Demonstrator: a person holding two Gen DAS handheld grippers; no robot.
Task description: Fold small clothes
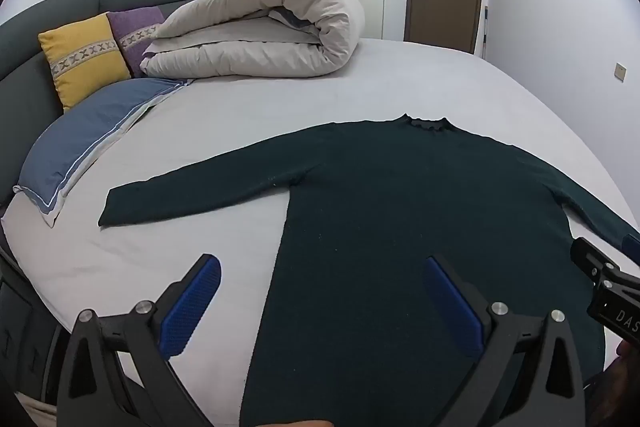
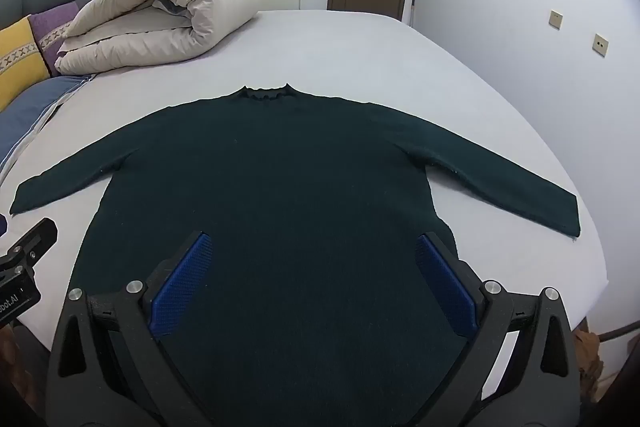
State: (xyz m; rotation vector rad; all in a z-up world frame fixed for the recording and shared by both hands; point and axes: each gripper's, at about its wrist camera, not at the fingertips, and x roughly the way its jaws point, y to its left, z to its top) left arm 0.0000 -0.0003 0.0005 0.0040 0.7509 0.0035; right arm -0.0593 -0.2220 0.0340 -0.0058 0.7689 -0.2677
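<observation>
Both grippers hang over the near edge of the bed point(image 1: 400, 75), tilted forward and down toward the sheet. On my left gripper point(image 1: 322, 279) the jaws are spread as wide as they go, with nothing between the blue pads point(image 1: 188, 307); one finger sits over bare sheet, the other over the lower body of the sweater point(image 1: 400, 207). My right gripper point(image 2: 314, 255) is held the same way, jaws fully apart and empty, both pads over the sweater's lower body, near its right side. Neither tool touches the cloth as far as I can tell. Each gripper's black frame shows at the side of the other's view, so they are side by side.

The dark green sweater lies flat and face up along the near edge, hem toward me, collar point(image 2: 266, 93) toward the far side, both sleeves stretched out sideways. A rolled beige duvet point(image 1: 260, 27) sits at the far left, next to a yellow cushion point(image 1: 84, 59), a purple cushion point(image 1: 136, 31) and a blue pillow point(image 1: 88, 139) by the headboard.
</observation>
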